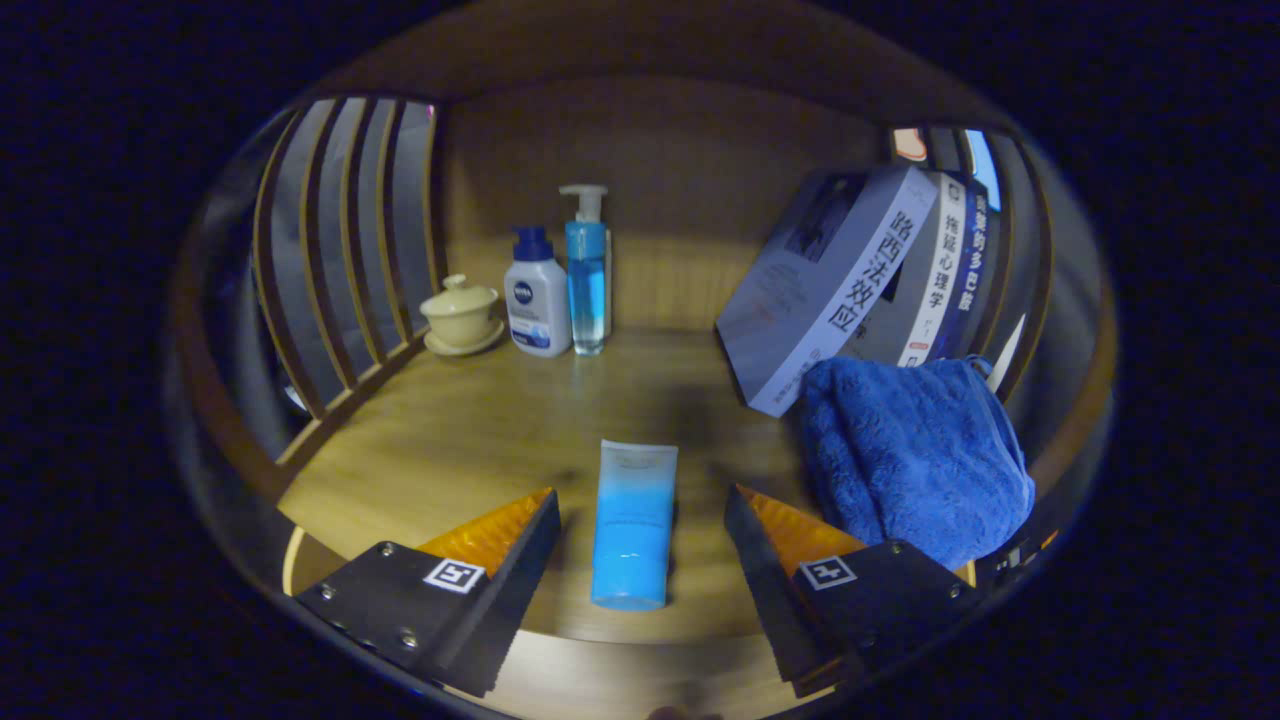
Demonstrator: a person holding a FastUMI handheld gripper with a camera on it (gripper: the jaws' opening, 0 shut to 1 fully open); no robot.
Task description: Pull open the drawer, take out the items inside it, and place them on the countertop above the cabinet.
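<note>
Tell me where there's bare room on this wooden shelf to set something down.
Widest bare patch of the wooden shelf: between the slatted side, the bottles at the back and the blue tube, which lies between the open gripper. Crowded opposite: leaning books and blue towel.

I see a dim wooden alcove: plank back wall [660, 180], slatted side panels [340, 240], warm-lit tabletop [480, 430].
</note>
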